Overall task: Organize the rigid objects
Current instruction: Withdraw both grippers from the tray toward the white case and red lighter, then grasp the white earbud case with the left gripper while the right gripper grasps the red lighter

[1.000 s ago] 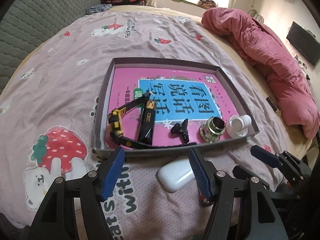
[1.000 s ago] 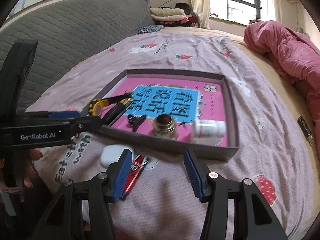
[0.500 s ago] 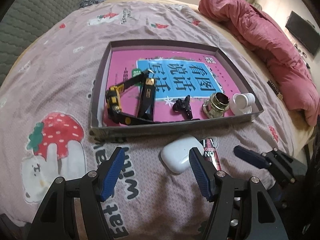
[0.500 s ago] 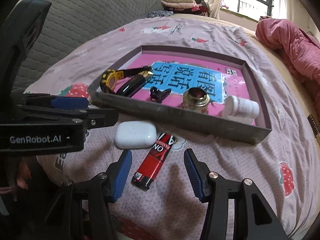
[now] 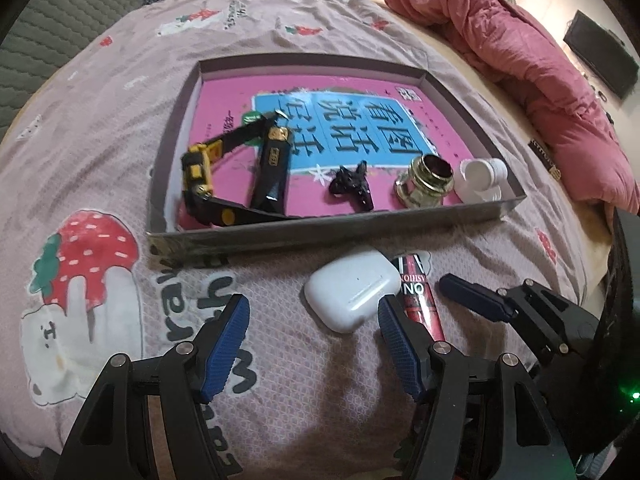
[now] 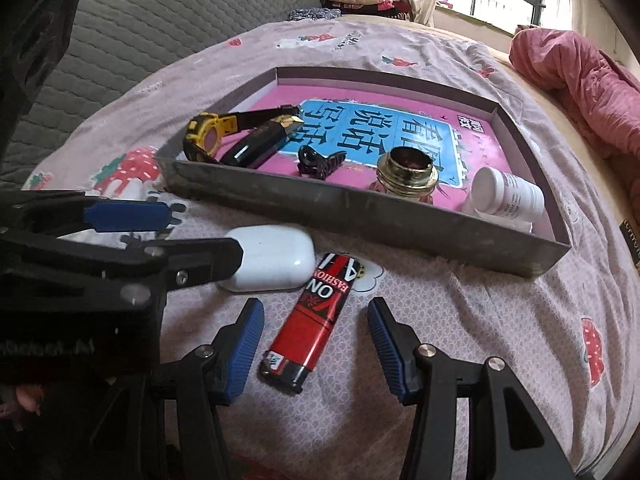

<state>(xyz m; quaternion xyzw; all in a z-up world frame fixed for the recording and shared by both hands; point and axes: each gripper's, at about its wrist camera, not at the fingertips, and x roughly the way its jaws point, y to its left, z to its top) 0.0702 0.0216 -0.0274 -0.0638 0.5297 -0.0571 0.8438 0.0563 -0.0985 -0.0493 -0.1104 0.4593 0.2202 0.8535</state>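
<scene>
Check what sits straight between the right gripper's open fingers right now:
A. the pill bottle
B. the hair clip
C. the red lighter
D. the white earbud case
C: in the right wrist view the red lighter lies on the bedsheet between the right gripper's spread fingers, while the white earbud case sits further left under the left gripper.

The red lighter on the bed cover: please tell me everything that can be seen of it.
The red lighter is a flat, glossy, plastic-looking block with white "ON" and "FASHION" print and a black end nearest the camera. It lies flat on the bed cover, outside the tray, tilted, its far end beside the white case; whether they touch is unclear. The right tool is open with a finger on each side, not touching it.
</scene>
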